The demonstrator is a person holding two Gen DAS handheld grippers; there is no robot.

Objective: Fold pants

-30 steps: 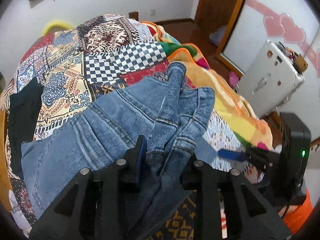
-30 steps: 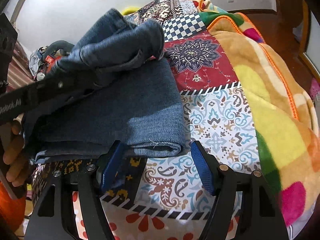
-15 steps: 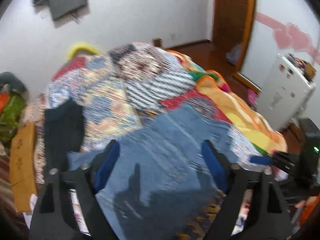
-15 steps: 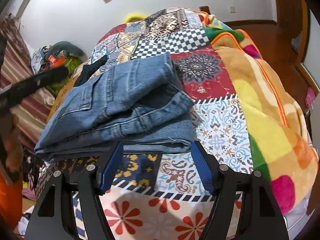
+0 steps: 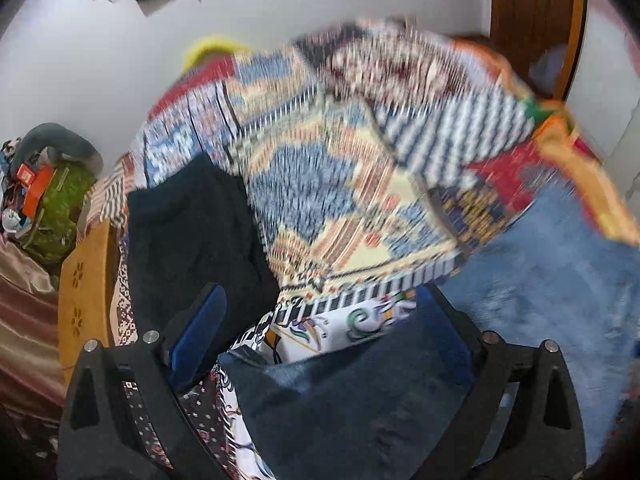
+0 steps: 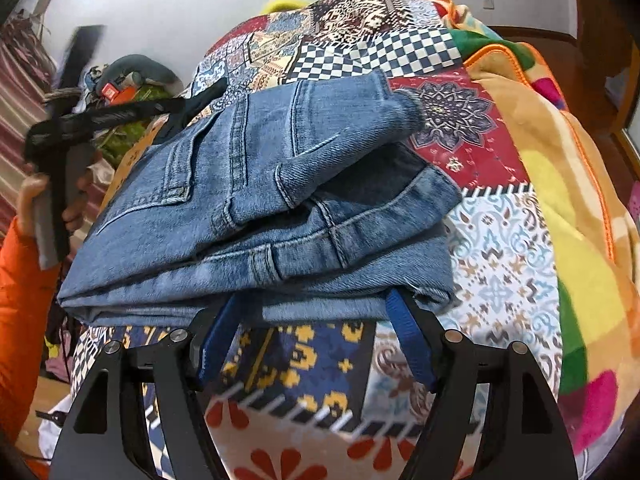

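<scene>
Both point down at the bed [image 6: 500,240]. The left hand-held gripper [image 5: 320,320] is opening wide, empty. The right hand-held gripper [image 6: 316,312] is opening at the folded jeans [image 6: 260,200], holding nothing.

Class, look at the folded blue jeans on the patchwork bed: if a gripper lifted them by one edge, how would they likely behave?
The jeans would likely sag and unfold: they are soft stacked layers, the top fold already gaping. The thick denim, seams and waistband suggest some weight. They should not roll.
</scene>
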